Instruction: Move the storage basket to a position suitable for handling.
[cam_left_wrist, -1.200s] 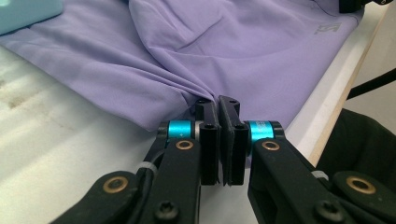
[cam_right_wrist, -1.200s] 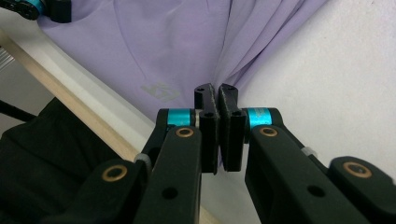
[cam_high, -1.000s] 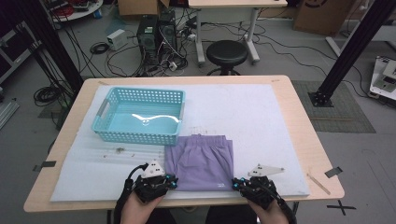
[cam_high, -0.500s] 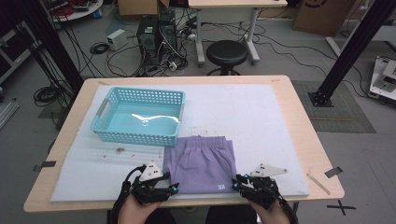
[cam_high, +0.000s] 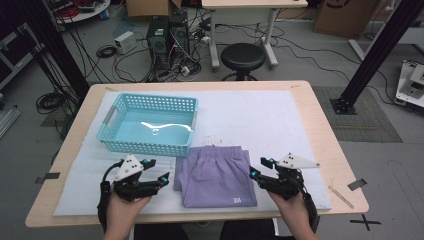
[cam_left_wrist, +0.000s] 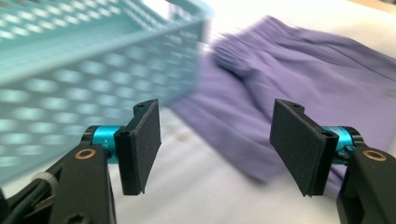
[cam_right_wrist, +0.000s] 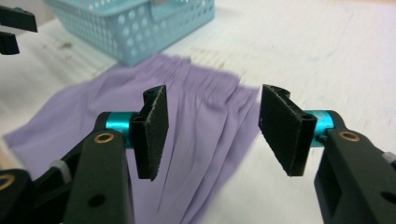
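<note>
Both grippers (cam_high: 160, 179) (cam_high: 257, 170) seemingly edged toward shorts (cam_high: 215, 176).

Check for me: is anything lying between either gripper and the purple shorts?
Nothing visible does. The left gripper and right gripper flank the purple shorts with jaws open, and only bare white mat lies between. The teal basket sits beyond the shorts, out of both paths.

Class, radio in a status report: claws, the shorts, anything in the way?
Left claw open, empty, beside shorts. Right claw open, empty, at their other edge. Shorts flat, folded on mat. Basket just behind; nothing between.
</note>
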